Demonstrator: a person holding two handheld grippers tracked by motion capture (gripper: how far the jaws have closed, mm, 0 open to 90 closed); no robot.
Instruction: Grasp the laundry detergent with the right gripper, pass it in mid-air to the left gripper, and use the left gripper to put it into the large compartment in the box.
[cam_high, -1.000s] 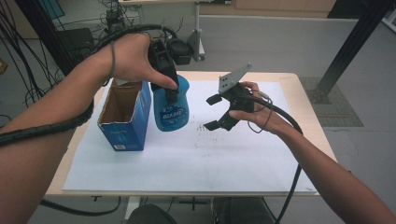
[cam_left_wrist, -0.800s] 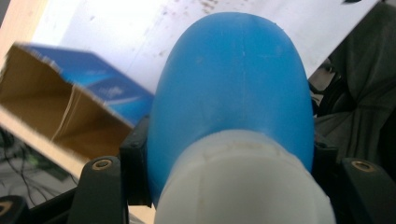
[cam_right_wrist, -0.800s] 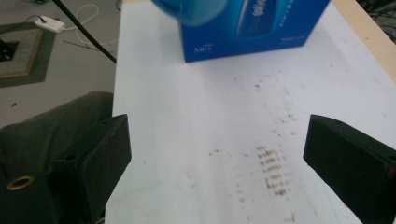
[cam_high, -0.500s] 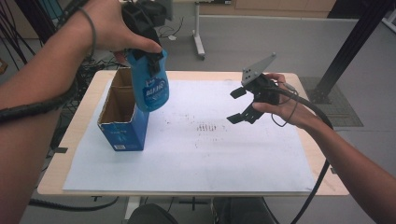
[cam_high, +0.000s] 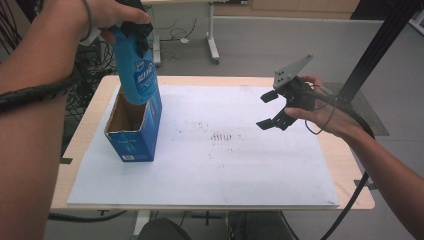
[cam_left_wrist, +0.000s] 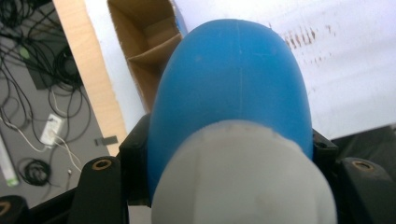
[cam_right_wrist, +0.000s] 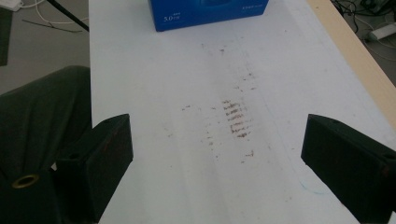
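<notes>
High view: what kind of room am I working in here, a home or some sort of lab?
Most likely a lab or workshop set up for recording. The table carries a scuffed white board, loose cables lie tangled on the grey floor beside it, and a black metal frame post stands at the right.

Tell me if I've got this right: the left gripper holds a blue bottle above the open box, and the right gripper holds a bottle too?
Not quite. In the right gripper view the right gripper is open and holds nothing. The left gripper does hold the blue bottle above the open box.
</notes>
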